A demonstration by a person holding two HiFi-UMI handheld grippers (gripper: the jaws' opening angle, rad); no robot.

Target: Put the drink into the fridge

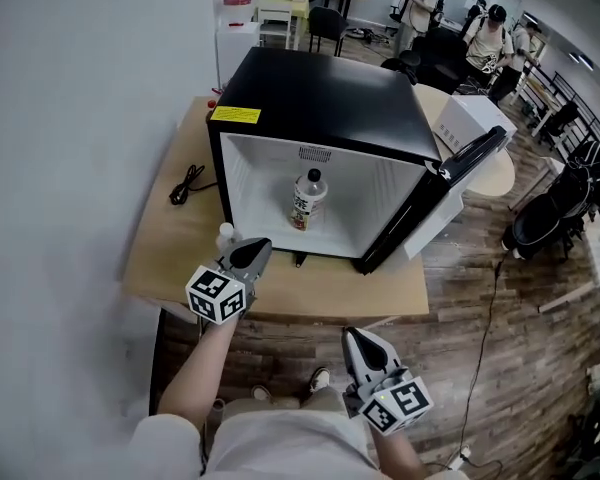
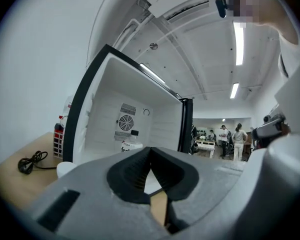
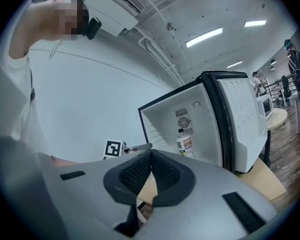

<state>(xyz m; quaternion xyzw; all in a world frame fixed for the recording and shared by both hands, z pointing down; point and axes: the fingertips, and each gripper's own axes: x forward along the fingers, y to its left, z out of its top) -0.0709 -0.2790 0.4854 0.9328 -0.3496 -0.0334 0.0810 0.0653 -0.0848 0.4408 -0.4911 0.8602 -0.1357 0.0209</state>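
Observation:
The drink, a clear bottle (image 1: 307, 200) with a white cap and printed label, stands upright inside the black mini fridge (image 1: 320, 98), towards its back wall. The fridge door (image 1: 450, 188) hangs wide open to the right. My left gripper (image 1: 258, 251) is shut and empty, just in front of the fridge's lower left corner over the table. My right gripper (image 1: 352, 336) is shut and empty, nearer me and off the table's front edge. The bottle (image 2: 131, 145) shows beyond the shut left gripper (image 2: 150, 151). In the right gripper view the bottle (image 3: 184, 143) stands past the shut right gripper (image 3: 151, 154).
The fridge sits on a light wooden table (image 1: 175, 253) against a white wall. A black cable (image 1: 187, 183) lies left of the fridge, and a small white object (image 1: 226, 234) stands by my left gripper. A white box (image 1: 467, 120) sits behind the door. People and desks fill the far room.

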